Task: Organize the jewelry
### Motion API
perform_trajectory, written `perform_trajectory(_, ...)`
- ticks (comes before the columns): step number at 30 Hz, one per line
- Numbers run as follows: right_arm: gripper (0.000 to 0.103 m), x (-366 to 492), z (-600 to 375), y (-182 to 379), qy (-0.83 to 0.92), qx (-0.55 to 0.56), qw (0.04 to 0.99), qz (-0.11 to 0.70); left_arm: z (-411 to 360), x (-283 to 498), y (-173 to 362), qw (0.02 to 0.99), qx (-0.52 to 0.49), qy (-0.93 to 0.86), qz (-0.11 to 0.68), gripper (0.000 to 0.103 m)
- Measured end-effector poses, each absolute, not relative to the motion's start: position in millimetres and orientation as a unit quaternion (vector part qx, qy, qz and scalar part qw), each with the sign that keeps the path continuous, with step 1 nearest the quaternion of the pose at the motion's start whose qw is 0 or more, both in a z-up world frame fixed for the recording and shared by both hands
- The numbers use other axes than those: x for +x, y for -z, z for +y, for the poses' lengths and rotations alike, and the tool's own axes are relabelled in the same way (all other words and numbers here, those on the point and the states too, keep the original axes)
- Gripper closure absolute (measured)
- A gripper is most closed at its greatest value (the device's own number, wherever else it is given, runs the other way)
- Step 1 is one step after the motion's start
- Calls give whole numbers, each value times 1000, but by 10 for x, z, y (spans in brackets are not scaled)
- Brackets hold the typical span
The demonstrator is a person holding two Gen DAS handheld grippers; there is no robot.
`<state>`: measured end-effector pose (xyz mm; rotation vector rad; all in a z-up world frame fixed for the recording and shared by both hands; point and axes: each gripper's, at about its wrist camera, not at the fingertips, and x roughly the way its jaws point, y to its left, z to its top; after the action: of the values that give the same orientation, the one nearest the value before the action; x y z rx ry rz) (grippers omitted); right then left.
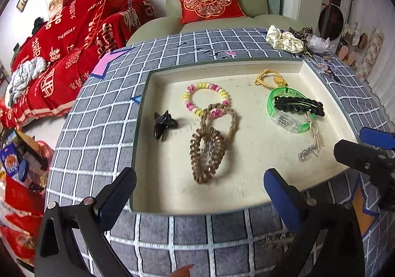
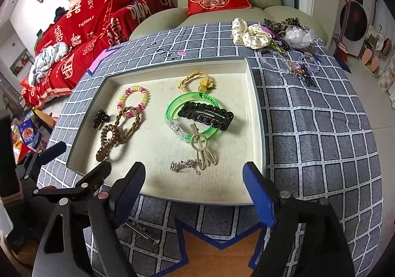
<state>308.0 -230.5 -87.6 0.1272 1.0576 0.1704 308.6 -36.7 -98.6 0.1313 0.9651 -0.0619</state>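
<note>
Ahead of both wide, empty grippers' fingers (image 1: 128,178), the tray (image 2: 256,109) held a green bangle (image 2: 172,106), black barrette (image 2: 207,116), coil ties (image 1: 207,153).

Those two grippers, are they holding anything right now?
No. The left gripper and right gripper both stand open and empty over the tray.

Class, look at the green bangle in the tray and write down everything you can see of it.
The green bangle is a translucent, plastic-looking ring with a clear, colourless block forming part of its near-left side. Dark lettering shows on its far arc. It lies flat on the cream floor of the tray, right of centre. A black beaded hair clip lies across it, a beige clip overlaps its near edge, and a yellow hair tie sits just beyond its far edge. Neither pair of tongs touches it.
</note>
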Motion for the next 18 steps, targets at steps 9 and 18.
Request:
perform_trajectory(9,0,2892,-2218,805,-83,37,866,491,-291,2772,903,887,50,38,457,0)
perform_trajectory(18,0,2588,-2224,783,-82,39,852,516,-201,2387,773,890,43,42,451,0)
